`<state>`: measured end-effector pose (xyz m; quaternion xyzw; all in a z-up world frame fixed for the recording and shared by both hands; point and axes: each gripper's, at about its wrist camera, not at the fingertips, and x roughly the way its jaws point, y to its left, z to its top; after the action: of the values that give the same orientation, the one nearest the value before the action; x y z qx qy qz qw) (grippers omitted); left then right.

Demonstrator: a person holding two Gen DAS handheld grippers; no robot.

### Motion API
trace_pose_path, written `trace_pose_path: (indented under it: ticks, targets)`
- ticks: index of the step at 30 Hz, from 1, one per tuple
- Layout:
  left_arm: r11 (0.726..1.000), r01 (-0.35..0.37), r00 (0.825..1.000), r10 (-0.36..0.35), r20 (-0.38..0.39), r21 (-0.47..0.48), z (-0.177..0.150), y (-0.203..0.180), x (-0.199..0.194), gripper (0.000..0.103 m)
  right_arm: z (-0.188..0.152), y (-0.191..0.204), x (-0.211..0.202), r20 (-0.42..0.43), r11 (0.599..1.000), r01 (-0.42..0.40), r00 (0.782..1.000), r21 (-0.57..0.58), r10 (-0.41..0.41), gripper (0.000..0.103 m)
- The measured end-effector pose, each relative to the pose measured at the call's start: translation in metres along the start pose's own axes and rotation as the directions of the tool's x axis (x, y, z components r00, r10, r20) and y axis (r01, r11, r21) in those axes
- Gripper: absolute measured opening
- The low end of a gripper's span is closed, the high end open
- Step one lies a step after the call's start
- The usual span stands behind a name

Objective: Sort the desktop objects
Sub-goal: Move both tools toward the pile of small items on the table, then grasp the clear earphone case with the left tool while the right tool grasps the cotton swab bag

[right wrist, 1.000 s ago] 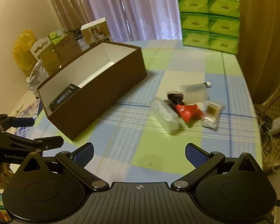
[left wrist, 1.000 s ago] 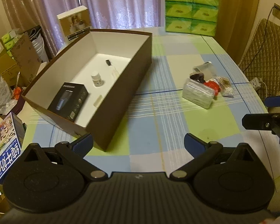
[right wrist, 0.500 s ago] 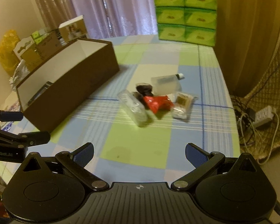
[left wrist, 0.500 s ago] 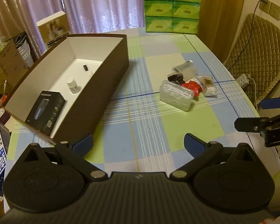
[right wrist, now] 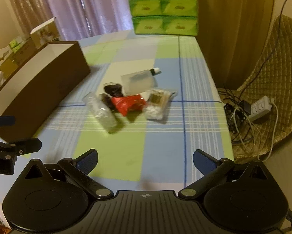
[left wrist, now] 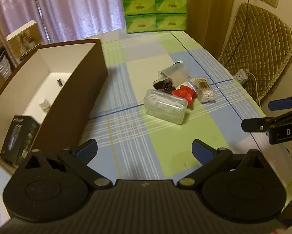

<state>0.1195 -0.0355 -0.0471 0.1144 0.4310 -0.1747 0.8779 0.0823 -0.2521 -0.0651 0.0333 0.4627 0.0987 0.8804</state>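
Both hand-held grippers, left (left wrist: 144, 148) and right (right wrist: 145, 159), gape empty. Clear plastic case (left wrist: 165, 106), frame centre: likely rigid, light, slippery; grip across its narrow sides.

Right tongs (right wrist: 145, 160) spread wide over the checked tablecloth (right wrist: 111, 148), red packet (right wrist: 129, 103) lying ahead

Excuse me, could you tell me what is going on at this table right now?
A person holds a pair of tongs in each hand above a checked tablecloth. Both the left tongs and right tongs are open and empty. A small pile, including a clear plastic case and a red packet, waits unsorted. The brown box already holds a black carton and small bottle.
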Motion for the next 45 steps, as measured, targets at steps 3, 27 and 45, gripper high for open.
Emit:
trace_pose_path:
  ticks: [3, 27, 45]
  targets:
    - [1.000, 0.019, 1.000, -0.019, 0.003, 0.021, 0.007, -0.002, 0.016, 0.102, 0.005, -0.006, 0.009, -0.005, 1.000, 0.015, 1.000, 0.013, -0.015, 0.101]
    - [0.961, 0.214, 0.977, -0.208, -0.049, 0.176, 0.054, -0.005, 0.119, 0.102, 0.036, -0.044, 0.074, -0.053, 0.987, 0.098, 0.994, 0.127, -0.092, 0.101]
    - [0.941, 0.266, 0.963, -0.271, -0.005, 0.208, 0.053, 0.005, 0.132, 0.084, 0.051, -0.043, 0.095, -0.045, 0.988, 0.087, 0.996, 0.127, -0.082, 0.101]
